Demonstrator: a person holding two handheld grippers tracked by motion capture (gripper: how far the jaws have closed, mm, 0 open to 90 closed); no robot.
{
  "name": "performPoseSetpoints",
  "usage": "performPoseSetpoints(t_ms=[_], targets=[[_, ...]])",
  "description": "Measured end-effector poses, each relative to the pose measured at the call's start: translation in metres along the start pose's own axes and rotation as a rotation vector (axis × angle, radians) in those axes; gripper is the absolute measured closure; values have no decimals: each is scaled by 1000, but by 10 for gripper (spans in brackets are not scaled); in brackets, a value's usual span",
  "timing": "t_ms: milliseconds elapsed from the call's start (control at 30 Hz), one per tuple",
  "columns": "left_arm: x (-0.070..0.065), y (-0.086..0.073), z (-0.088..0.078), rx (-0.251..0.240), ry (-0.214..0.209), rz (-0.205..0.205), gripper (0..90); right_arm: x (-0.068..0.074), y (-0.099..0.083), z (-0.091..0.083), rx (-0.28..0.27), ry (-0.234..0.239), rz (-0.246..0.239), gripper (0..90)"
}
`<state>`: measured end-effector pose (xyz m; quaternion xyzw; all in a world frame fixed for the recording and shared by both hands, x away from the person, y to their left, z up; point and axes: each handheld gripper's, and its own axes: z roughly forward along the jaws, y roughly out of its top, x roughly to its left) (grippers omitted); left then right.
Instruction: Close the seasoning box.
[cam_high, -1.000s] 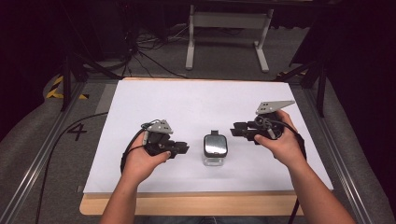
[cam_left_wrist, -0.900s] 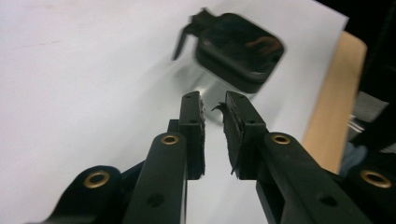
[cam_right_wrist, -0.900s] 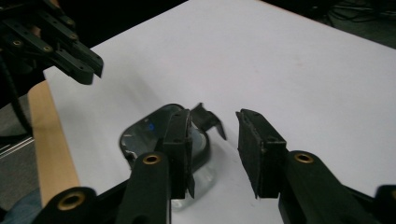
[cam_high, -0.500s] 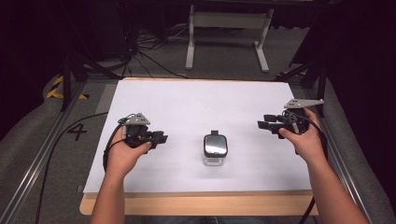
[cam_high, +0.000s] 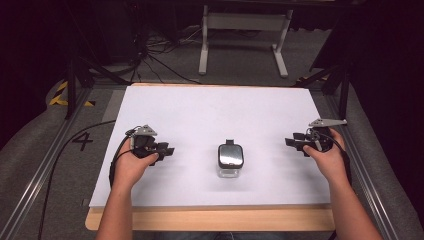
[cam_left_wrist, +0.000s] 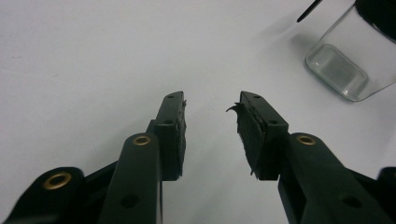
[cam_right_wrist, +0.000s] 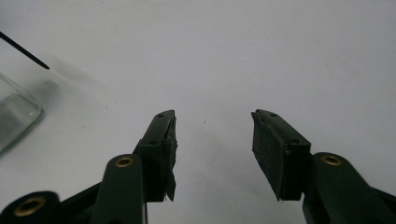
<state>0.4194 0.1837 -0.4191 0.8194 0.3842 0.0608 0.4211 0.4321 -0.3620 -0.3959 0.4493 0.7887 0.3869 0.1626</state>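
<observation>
I hold both tongs open and empty: left tongs (cam_high: 167, 150) and right tongs (cam_high: 291, 142) flank the clear square glass jar with black lid (cam_high: 230, 159) on the white surface (cam_high: 225, 110).

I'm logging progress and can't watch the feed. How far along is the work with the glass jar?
Done, by the look of it: the glass jar stands upright mid-table with its black lid on top, nothing touching it. In hand: nothing. The left gripper and right gripper sit well off to either side, fingers open and empty. Left: little visible, perhaps only resting the grippers on the white table.
</observation>
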Motion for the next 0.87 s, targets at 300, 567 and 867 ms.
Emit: performPoseSetpoints(t_ms=[300,567,867], targets=[[6,-13,21,-3,-17,30,576,5,-28,21,42,-2,-25,504],[6,-15,26,1,-15,15,560,12,-34,29,33,5,-50,496],[4,-14,26,-4,-8,13,533,13,-33,27,-5,8,-38,477]])
